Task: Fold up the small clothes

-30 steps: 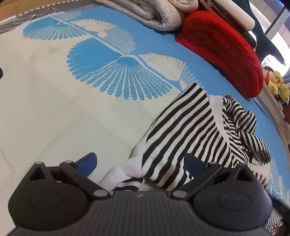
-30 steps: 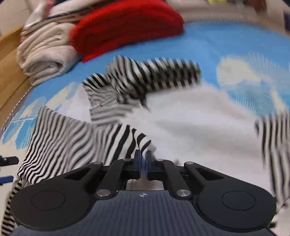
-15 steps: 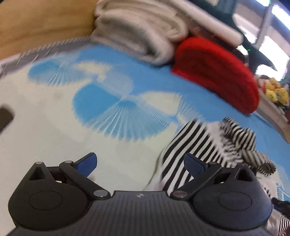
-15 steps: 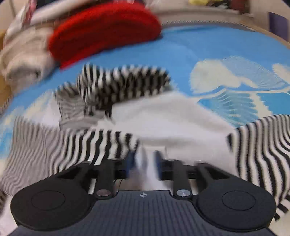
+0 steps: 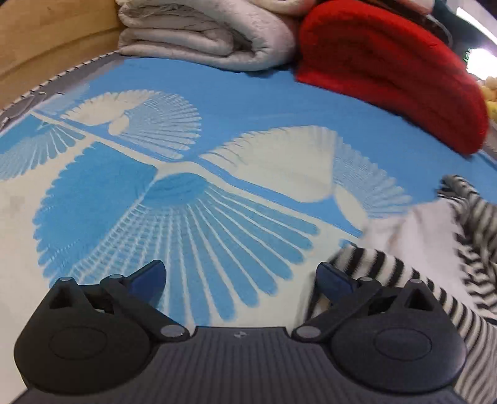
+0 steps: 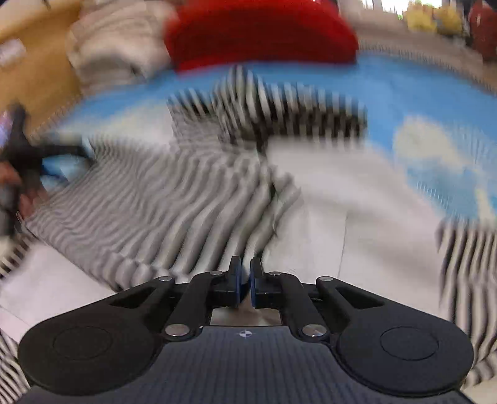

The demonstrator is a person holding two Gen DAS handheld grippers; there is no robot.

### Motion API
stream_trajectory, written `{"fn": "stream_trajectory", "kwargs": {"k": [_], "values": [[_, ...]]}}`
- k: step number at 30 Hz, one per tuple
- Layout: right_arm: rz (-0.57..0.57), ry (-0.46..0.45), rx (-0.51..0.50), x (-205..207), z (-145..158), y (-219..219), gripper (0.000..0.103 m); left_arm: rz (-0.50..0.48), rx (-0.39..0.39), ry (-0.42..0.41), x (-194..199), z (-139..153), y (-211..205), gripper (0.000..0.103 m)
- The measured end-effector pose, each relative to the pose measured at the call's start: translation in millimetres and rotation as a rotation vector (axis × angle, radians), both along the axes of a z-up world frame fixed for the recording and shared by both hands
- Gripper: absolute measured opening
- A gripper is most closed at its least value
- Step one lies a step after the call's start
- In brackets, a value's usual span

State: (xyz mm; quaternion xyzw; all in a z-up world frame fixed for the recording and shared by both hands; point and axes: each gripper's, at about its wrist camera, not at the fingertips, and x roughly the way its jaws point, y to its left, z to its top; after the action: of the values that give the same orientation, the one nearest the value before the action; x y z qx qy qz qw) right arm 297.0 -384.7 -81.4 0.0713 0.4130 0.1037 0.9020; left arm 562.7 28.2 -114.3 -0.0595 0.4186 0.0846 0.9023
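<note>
A black-and-white striped garment [image 6: 155,202] with a plain white panel lies crumpled on the blue and white bed sheet [image 5: 217,108]. My right gripper [image 6: 244,264] sits low at the garment's near edge. Its jaws are closing to a narrow slit with pale cloth showing between the pads. The picture there is blurred. My left gripper [image 5: 239,268] is open over bare sheet, nothing between its fingers. The garment's striped edge [image 5: 388,270] lies just beside its right finger. In the right wrist view the left gripper [image 6: 18,161] shows at the far left, held by a hand.
A folded red blanket [image 5: 388,71] and a folded grey blanket [image 5: 202,34] lie along the far side of the bed. A wooden headboard [image 5: 46,40] rises at the far left. Yellow plush toys [image 6: 435,15] sit beyond the bed's edge.
My left gripper swept left off the garment to bare sheet, staying open. My right gripper opened, then closed again at the garment's edge, and sank a little.
</note>
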Motion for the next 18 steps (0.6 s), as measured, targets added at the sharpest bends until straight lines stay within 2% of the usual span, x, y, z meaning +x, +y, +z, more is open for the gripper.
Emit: {"fn": "stream_trajectory", "kwargs": {"k": [3, 4, 5, 7, 8, 10, 12, 14, 18], "values": [[0.030, -0.020, -0.022, -2.6, 6.8, 0.6, 0.006, 0.017, 0.016, -0.005, 6.0, -2.2, 6.2, 0.103], [0.002, -0.030, 0.008, -5.3, 10.5, -3.2, 0.011, 0.015, 0.006, -0.012, 6.1, -0.4, 8.6, 0.103], [-0.030, -0.058, 0.048, -8.6, 15.4, -9.4, 0.013, 0.019, -0.016, -0.022, 4.9, 2.4, 12.7, 0.103], [-0.075, -0.106, 0.061, -9.5, 15.7, -18.2, 0.019, 0.050, -0.084, -0.041, -1.5, 11.2, 23.0, 0.103], [-0.089, -0.102, 0.061, -8.1, 12.7, -20.3, 0.020, 0.053, -0.108, -0.046, -6.5, 16.9, 25.1, 0.103], [-0.108, -0.030, 0.074, -2.9, -1.2, -25.4, 0.020, 0.030, -0.111, -0.055, -16.5, 30.3, 21.6, 0.103], [-0.121, -0.032, 0.080, -8.9, 1.8, -26.8, 0.021, -0.041, -0.087, -0.070, -39.5, 45.6, 12.1, 0.103], [-0.122, -0.011, 0.058, -13.2, 15.1, -25.2, 0.027, -0.112, -0.057, -0.071, -69.2, 59.7, 1.9, 0.103], [-0.157, -0.072, 0.072, -38.2, 66.9, -18.4, 0.054, -0.182, -0.017, -0.077, -150.6, 91.2, -14.8, 0.103]]}}
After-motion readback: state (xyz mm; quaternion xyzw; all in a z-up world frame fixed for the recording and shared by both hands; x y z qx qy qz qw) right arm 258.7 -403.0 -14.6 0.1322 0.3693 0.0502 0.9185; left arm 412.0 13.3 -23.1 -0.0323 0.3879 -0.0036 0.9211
